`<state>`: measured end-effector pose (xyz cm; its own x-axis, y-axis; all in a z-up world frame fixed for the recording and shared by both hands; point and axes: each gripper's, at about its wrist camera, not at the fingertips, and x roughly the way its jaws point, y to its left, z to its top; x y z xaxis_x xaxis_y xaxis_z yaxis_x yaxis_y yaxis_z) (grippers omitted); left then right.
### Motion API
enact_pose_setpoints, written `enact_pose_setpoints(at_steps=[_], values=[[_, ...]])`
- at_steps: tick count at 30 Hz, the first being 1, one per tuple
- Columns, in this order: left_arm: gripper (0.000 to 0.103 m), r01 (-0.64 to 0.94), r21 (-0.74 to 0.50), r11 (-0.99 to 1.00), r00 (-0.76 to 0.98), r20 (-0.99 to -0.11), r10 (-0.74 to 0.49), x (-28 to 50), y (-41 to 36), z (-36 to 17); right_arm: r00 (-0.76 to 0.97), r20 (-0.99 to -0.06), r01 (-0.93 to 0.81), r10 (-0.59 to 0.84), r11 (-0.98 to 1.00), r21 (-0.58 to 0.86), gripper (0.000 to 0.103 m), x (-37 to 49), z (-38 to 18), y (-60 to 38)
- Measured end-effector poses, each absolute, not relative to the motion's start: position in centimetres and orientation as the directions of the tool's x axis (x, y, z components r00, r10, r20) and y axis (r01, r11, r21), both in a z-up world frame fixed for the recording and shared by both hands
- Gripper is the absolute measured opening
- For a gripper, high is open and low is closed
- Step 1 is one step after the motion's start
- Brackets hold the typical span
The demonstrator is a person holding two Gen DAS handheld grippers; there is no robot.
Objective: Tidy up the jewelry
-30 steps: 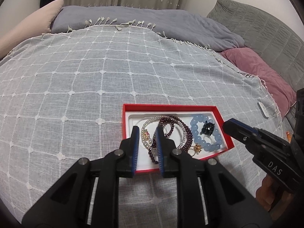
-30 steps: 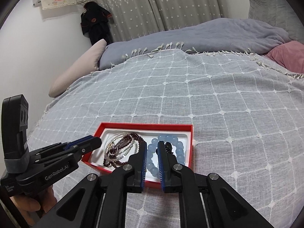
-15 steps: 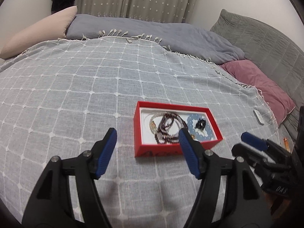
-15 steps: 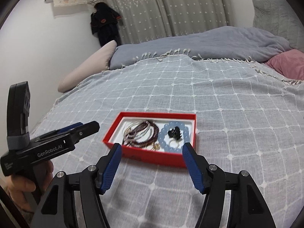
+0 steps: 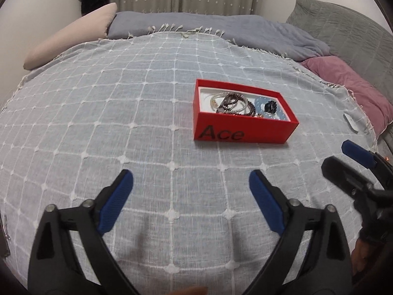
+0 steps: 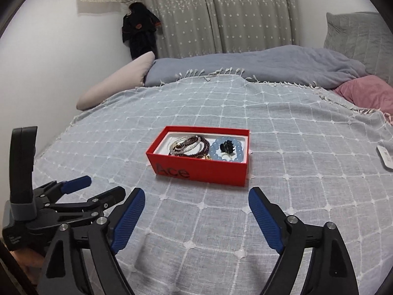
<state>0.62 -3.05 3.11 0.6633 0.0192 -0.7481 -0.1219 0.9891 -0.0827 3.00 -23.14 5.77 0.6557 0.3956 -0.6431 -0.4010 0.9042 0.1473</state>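
The left gripper (image 5: 191, 191) hovers over the bed (image 5: 98, 113), fingers wide apart and empty. Ahead of them, slightly right, sits the red box (image 5: 242, 132) (marked "Ace") holding dark beaded strands (image 6: 196, 145), a blue bracelet (image 6: 237, 156) and what looks like a black hair clip (image 6: 226, 146). The right gripper (image 6: 196, 207) is likewise spread, the box just beyond its fingers

Both cameras ride low over the bed (image 5: 122, 113), each looking forward between its own spread tongs toward the curtains (image 6: 245, 12) at the far edge. The left view sits nearer the left side and sees the red box (image 5: 242, 132) ahead to its right, with the right tongs (image 5: 348, 159) at its right border. The right view faces the box (image 6: 203, 168) almost head-on, the left tongs (image 6: 98, 189) at its lower left. Both stand back from the box; they share the box, the checked blanket (image 6: 294, 147) and the pillows.
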Motion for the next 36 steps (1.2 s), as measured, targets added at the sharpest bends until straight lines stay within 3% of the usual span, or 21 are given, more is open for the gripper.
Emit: enact_pose_setpoints(at_steps=[5,15,36], values=[[0.102,-0.192,-0.054,0.980,0.694,-0.714,0.096,-0.1,-2.2,3.6,0.695,-0.653,-0.376,0.302,0.926,0.028,0.093,2.6,4.9,-21.7],[0.102,-0.216,-0.025,0.976,0.688,-0.713,0.134,0.0,-2.0,3.0,0.643,-0.724,-0.307,0.249,0.950,0.053,0.094,3.7,3.0,-21.6],[0.102,-0.248,-0.025,0.968,0.686,-0.710,0.158,0.2,-1.4,2.9,0.690,-0.697,-0.231,0.192,0.972,0.038,0.094,3.4,3.4,-22.4]])
